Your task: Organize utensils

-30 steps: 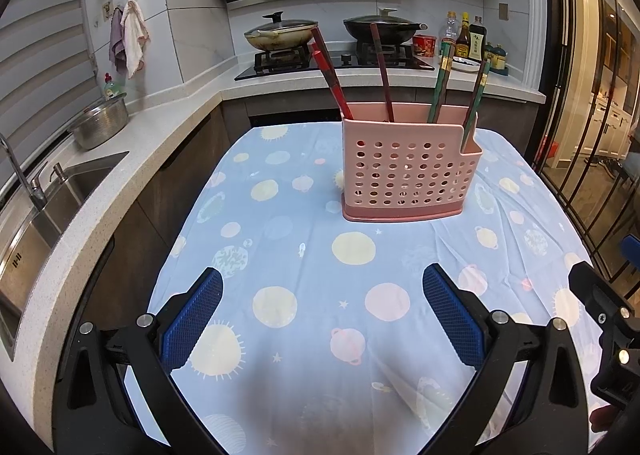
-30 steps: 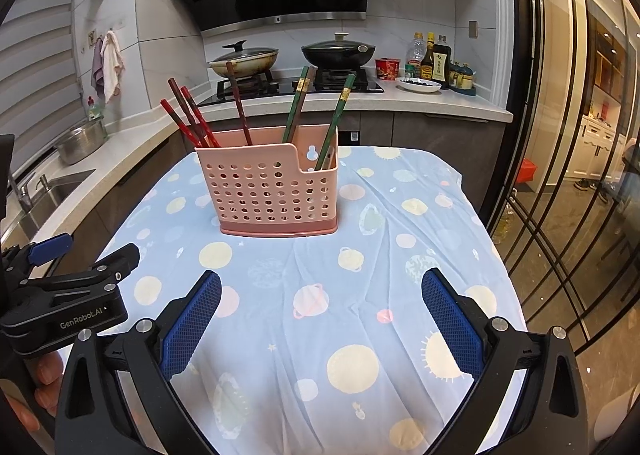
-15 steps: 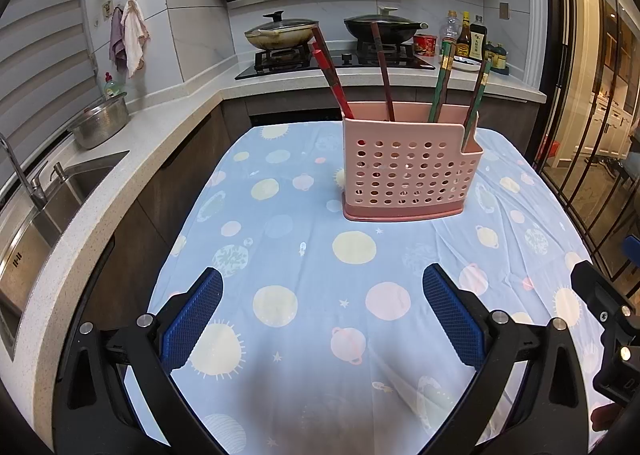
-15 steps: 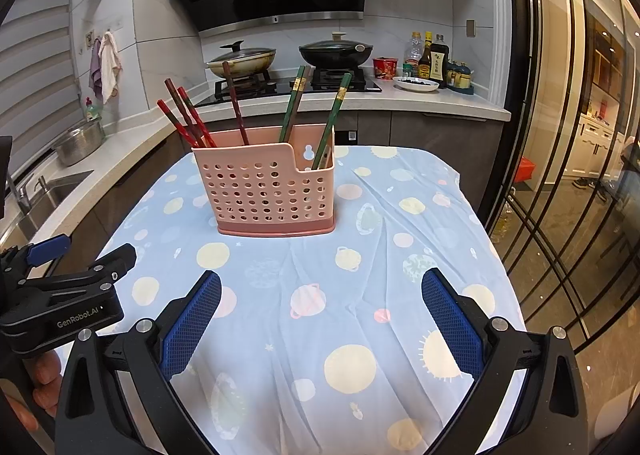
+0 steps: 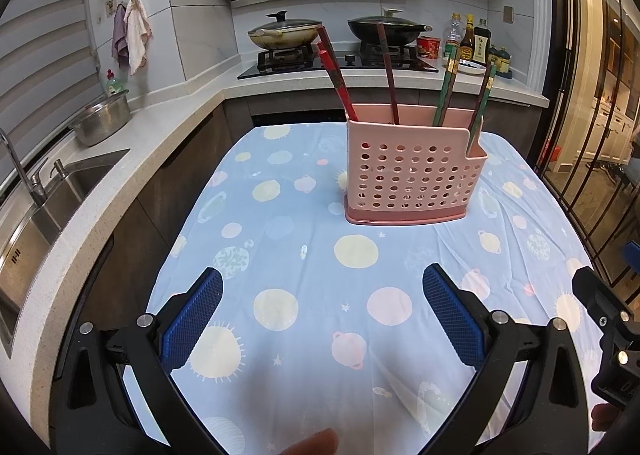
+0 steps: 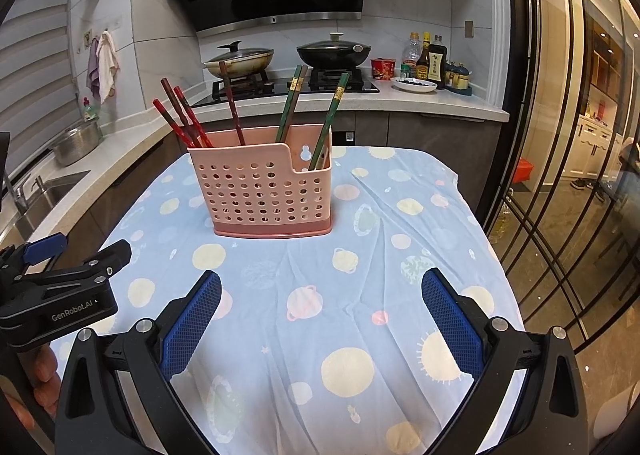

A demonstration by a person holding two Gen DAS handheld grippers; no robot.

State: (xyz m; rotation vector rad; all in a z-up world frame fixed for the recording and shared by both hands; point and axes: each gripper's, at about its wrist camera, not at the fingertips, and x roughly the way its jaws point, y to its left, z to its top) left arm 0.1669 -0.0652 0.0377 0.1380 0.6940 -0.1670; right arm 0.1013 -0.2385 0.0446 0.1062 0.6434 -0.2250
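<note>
Covering the whole table, a pale blue tablecloth (image 5: pixel 280 239) printed with planets and suns lies slightly creased under everything else. Behind it runs the white kitchen counter (image 5: pixel 168 123), with a steel sink (image 5: pixel 60 191) at the left and a gas hob (image 6: pixel 280 85) at the back carrying 2 lidded woks.

Toward the far middle of the table stands the pink perforated utensil holder (image 6: pixel 260 191), upright on its darker base, with a taller main section and a lower pocket at its right end. 4 red chopsticks (image 6: pixel 184 119) lean out of the main section, 3 bunched at the left end and 1 nearer the middle. 2 green chopsticks (image 6: pixel 290 107) lean together near the divider, and 1 more green chopstick (image 6: pixel 330 119) stands in the lower right pocket.

Nearer the camera, the left gripper (image 5: pixel 322 315) hovers low over the cloth with its blue-padded fingers spread wide and nothing between them, well short of the holder. The right gripper (image 6: pixel 320 319) sits in the same pose, fingers wide apart and empty, also well short of the holder. From the right wrist view the left gripper's black body shows at the lower left edge, just beside the right one.
</note>
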